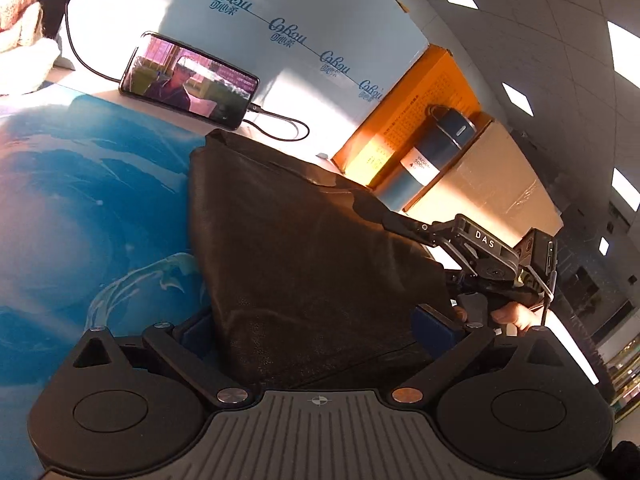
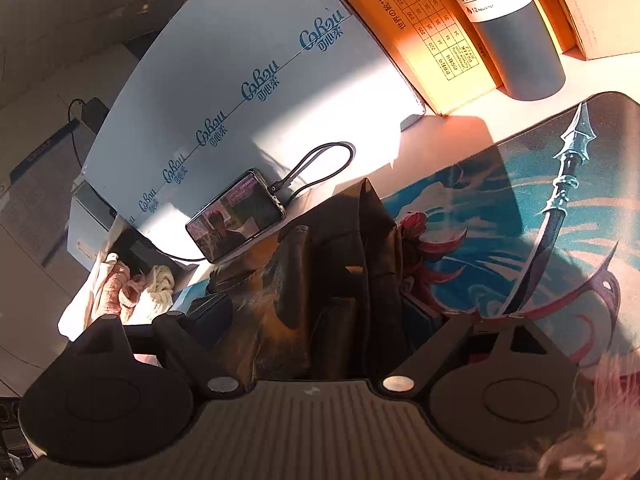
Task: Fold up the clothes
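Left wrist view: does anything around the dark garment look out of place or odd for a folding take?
Nothing damaged or spilled. The dark garment hangs bunched between both grippers, not flat on the printed mat. A phone with its screen on leans against the white box right behind it.

I read the repeating blue brand mark "CoRou", with small Chinese characters beneath it that are too small to make out, along the white carton (image 2: pixel 240 92). The white label of the dark bottle (image 2: pixel 516 32) reads "VACUUM BOTTLE 500ml", followed by what appears to be "12 hours". The orange box (image 2: pixel 432 40) carries a size table with figures such as 220, 225 and 34 to 36, and the right gripper (image 1: pixel 394 222) bears the letters "DAS".
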`<state>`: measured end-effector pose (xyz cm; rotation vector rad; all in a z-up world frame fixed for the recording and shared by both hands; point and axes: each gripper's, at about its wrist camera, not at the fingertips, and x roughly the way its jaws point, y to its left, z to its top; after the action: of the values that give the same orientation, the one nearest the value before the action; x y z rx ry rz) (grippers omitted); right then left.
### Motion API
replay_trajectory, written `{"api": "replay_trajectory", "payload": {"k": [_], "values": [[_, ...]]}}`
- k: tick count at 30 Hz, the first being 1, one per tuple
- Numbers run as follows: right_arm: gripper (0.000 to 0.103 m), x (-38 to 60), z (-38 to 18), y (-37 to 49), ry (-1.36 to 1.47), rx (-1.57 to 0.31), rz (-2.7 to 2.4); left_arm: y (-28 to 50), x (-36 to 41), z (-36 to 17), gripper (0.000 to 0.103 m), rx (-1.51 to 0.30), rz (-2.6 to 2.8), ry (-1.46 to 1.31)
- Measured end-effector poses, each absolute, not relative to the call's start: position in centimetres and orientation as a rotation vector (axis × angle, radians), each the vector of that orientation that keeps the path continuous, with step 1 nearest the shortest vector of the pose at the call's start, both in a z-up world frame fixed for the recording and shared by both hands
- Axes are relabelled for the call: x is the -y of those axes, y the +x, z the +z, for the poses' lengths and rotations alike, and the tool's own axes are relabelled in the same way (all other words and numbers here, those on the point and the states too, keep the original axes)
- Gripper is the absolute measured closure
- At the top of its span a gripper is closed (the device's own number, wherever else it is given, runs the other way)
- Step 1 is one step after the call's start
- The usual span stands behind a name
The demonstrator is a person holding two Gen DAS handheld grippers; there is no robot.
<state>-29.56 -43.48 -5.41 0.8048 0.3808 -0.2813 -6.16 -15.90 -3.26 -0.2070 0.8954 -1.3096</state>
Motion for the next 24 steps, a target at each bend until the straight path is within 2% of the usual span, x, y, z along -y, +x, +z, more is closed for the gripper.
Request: {"api": "replay_trajectory", "payload": {"k": [6, 9, 10, 11, 12, 13, 14, 17, 24], "values": [[0.058, 43.8, -6.1, -30.5, 0.884, -0.388, -0.274, -6.2, 17.4, -3.6, 0.002, -0.938, -1.344, -0.288], [0.068, 43.3, -6.2, -30.6, 0.926, -0.394, -0.254, -6.9, 18.3, -3.4, 0.008, -0.900, -1.323, -0.231], [0.069, 43.0, -6.1, -30.7, 0.927, -0.389, -0.254, -6.9, 18.5, -3.3, 0.018, -0.892, -1.305, -0.214], [0.071, 42.8, -5.9, -30.9, 0.927, -0.377, -0.259, -6.8, 18.6, -3.3, 0.034, -0.891, -1.281, -0.204], [0.073, 42.7, -5.7, -31.3, 0.930, -0.361, -0.263, -6.7, 18.7, -3.3, 0.043, -0.891, -1.256, -0.196], [0.075, 42.6, -5.5, -31.8, 0.935, -0.341, -0.264, -6.4, 18.8, -3.4, 0.062, -0.900, -1.234, -0.198], [0.077, 42.6, -5.2, -32.3, 0.941, -0.319, -0.264, -6.1, 19.0, -3.4, 0.071, -0.911, -1.227, -0.209], [0.081, 42.4, -4.0, -34.1, 0.933, -0.250, -0.254, -6.0, 20.2, -2.9, 0.081, -0.910, -1.258, -0.225], [0.081, 42.5, -0.9, -40.8, 0.884, -0.058, -0.307, -9.2, 26.0, -0.4, 0.082, -0.853, -1.439, -0.184]]}}
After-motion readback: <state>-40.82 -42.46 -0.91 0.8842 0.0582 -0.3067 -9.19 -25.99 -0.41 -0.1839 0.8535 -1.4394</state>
